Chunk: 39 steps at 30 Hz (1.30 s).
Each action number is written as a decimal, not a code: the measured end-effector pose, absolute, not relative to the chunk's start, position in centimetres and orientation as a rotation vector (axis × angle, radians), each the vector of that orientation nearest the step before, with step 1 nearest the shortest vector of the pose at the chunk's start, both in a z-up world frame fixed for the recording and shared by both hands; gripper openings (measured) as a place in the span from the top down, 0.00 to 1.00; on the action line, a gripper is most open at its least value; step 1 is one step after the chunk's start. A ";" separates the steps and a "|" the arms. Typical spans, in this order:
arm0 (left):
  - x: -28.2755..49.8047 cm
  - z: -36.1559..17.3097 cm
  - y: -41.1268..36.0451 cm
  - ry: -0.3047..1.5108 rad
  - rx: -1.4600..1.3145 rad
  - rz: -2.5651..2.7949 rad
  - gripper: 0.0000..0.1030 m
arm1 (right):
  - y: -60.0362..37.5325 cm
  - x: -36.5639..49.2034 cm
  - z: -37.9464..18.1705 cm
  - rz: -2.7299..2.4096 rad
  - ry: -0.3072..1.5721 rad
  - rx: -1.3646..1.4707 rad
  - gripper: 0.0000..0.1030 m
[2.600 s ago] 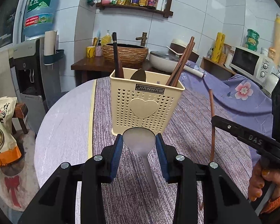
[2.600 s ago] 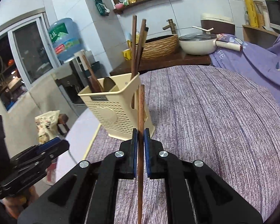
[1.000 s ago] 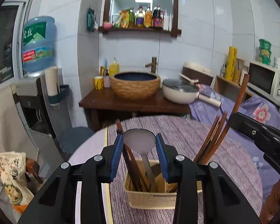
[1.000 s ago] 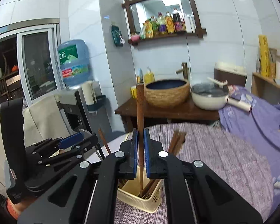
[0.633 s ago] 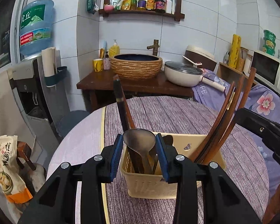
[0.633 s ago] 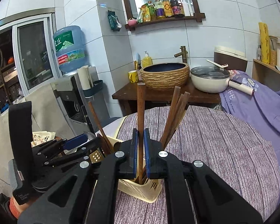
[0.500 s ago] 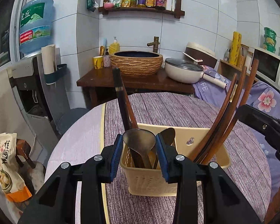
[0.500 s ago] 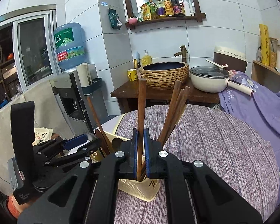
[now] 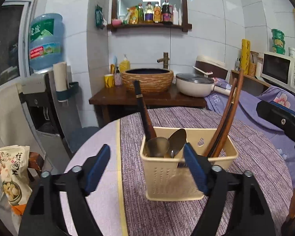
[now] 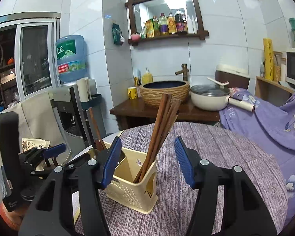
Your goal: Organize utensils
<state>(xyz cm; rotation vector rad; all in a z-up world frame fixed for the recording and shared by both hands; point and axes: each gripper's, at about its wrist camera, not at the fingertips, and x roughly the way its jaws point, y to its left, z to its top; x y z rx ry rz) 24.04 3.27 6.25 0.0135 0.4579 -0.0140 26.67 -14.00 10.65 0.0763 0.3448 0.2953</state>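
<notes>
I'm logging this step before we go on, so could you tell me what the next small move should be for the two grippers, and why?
Probably lift both grippers up and back from the cream utensil basket. The left gripper and right gripper are both opening with nothing between the pads, the metal spoon stands in the left compartment and the brown chopsticks in the right, so both items seem delivered.

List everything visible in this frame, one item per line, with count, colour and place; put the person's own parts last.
utensil caddy: one, cream, on the table
metal spoons: two, silver, caddy's left compartment
brown chopsticks: several, caddy's right compartment
dark utensil handle: one, left compartment
tablecloth: one, purple
basin: one, woven brown, on the back counter
pot: one, white, beside the basin
microwave: one, white, right
water bottle: one, blue, left
left gripper: black, opening, empty
right gripper: black, opening, empty
</notes>
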 end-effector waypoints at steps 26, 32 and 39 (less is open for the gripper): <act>4.3 -1.4 5.2 0.371 -0.068 0.017 0.06 | -14.2 5.7 0.0 0.401 0.273 -0.012 0.06; 2.7 -1.5 4.9 0.357 -0.052 0.003 0.06 | -15.4 3.3 -0.8 0.356 0.259 -0.035 0.06; 2.1 -1.7 4.5 0.362 -0.046 -0.006 0.06 | -16.1 2.6 -1.1 0.349 0.264 -0.019 0.06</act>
